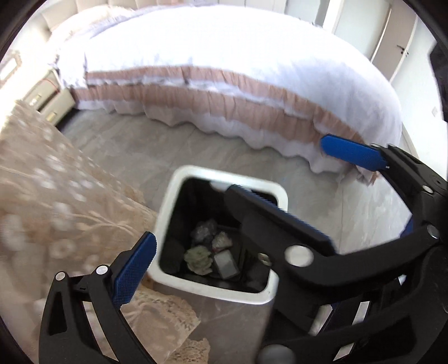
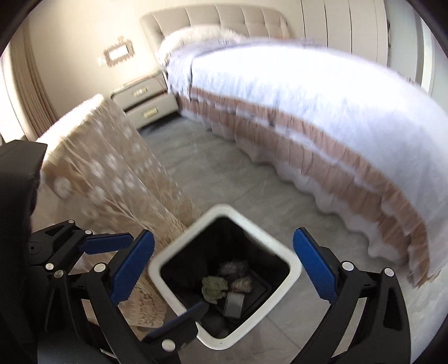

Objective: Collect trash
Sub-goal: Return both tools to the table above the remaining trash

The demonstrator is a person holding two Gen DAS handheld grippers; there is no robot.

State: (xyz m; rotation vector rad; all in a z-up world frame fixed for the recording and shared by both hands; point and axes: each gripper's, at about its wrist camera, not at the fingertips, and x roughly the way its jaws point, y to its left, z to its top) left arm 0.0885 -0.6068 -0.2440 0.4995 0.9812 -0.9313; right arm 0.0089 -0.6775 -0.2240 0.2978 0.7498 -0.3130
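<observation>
Left wrist view puts your left gripper (image 1: 246, 196) spread wide and empty over the white bin (image 1: 170, 201), which stands upright on the grey floor (image 1: 117, 145), mouth up, between the curtain (image 1: 56, 196) and the bed (image 1: 224, 70). Crumpled trash (image 1: 200, 259) lies at its bottom. Your right gripper (image 2: 224, 268) also hangs spread and empty above the bin. No writing is legible.

A wide bed (image 2: 322, 92) fills the far side, its white cover edged with frilled pink-beige bands down to the grey tiled floor (image 2: 212, 168). A padded beige headboard (image 2: 224, 19) backs it, with a pale two-drawer nightstand (image 2: 145, 103) just beside. A small framed ornament (image 2: 117, 51) hangs on the cream wall. Lace-patterned beige cloth (image 2: 112, 173) drapes nearby. Bright daylight washes everything.
</observation>
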